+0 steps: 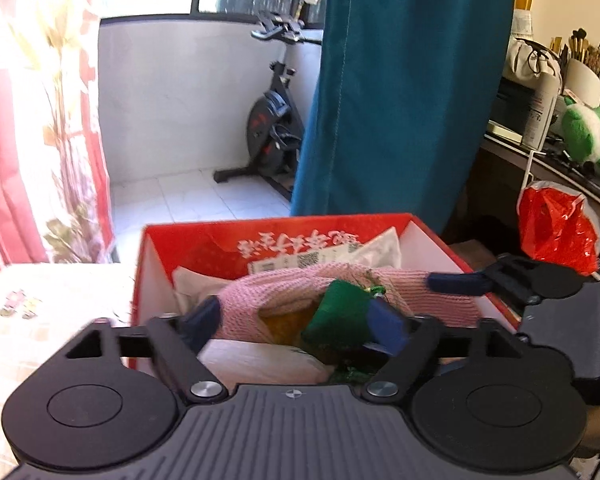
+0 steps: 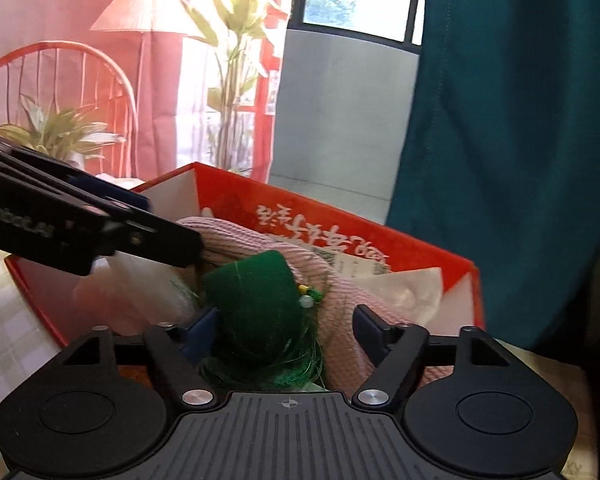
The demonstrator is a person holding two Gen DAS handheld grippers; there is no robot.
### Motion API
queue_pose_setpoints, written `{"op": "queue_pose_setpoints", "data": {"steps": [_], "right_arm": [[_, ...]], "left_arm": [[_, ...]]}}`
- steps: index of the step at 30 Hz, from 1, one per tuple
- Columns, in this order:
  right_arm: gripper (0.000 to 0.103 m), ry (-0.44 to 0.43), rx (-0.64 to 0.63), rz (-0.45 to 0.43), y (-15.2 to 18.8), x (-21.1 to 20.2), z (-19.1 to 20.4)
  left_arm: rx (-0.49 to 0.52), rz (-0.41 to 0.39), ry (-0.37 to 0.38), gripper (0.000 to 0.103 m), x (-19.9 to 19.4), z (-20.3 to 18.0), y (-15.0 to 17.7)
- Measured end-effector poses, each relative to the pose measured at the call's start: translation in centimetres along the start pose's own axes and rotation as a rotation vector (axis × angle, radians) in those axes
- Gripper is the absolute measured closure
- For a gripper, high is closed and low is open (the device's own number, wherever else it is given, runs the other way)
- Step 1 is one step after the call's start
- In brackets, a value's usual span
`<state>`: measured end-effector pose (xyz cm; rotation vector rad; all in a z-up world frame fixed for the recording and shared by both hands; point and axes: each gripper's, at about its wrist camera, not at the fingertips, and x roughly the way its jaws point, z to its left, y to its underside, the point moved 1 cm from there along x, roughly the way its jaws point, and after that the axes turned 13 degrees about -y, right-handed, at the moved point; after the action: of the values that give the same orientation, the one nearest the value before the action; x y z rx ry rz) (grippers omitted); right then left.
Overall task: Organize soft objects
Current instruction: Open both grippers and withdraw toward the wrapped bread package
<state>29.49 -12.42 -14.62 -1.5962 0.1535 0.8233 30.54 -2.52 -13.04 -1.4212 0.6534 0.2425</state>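
Over the near rim of the red box [image 1: 260, 236], in the left wrist view, the left gripper [image 1: 300, 318] stands released, jaws spread wide with the pink knitted piece [image 1: 260, 296] and the green tasselled pouch [image 1: 334, 316] lying between them; the pads do not appear to press either item. Both soft things sit inside the box on top of white paper packets [image 1: 364, 254], which suggests they were let go here because the box is the collecting place. This view also shows the right gripper [image 1: 466, 282] reaching in from the right, plus the exercise bike [image 1: 274, 120] and teal curtain [image 1: 400, 92] beyond. In the right wrist view, the right gripper [image 2: 286, 326] is likewise released, jaws parted either side of the pouch [image 2: 256, 292], the knit [image 2: 332, 304] draped behind and to the right. Only here can the pouch's loose green fringe [image 2: 296, 364] be seen spilling toward the near wall, and the left gripper [image 2: 100, 216] entering from the left.
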Motion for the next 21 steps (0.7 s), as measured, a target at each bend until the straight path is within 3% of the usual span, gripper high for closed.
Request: {"op": "queue_pose_setpoints", "data": {"steps": [2, 5, 14, 21], "right_arm": [[0.01, 0.012, -0.007, -0.019, 0.2, -0.6, 0.1], [0.001, 0.028, -0.017, -0.038, 0.4, -1.8, 0.5], [0.001, 0.062, 0.038, -0.076, 1.2, -4.6, 1.2], [0.001, 0.121, 0.109, -0.107, 3.2, -7.0, 1.7]], "left_arm": [[0.007, -0.036, -0.038, 0.001, -0.8, 0.0, 0.2], [0.011, -0.066, -0.102, 0.0, -1.7, 0.1, 0.5], [-0.011, -0.043, -0.199, 0.0, -3.6, 0.8, 2.3], [-0.083, -0.011, -0.175, 0.0, -6.0, 1.3, 4.7]]}}
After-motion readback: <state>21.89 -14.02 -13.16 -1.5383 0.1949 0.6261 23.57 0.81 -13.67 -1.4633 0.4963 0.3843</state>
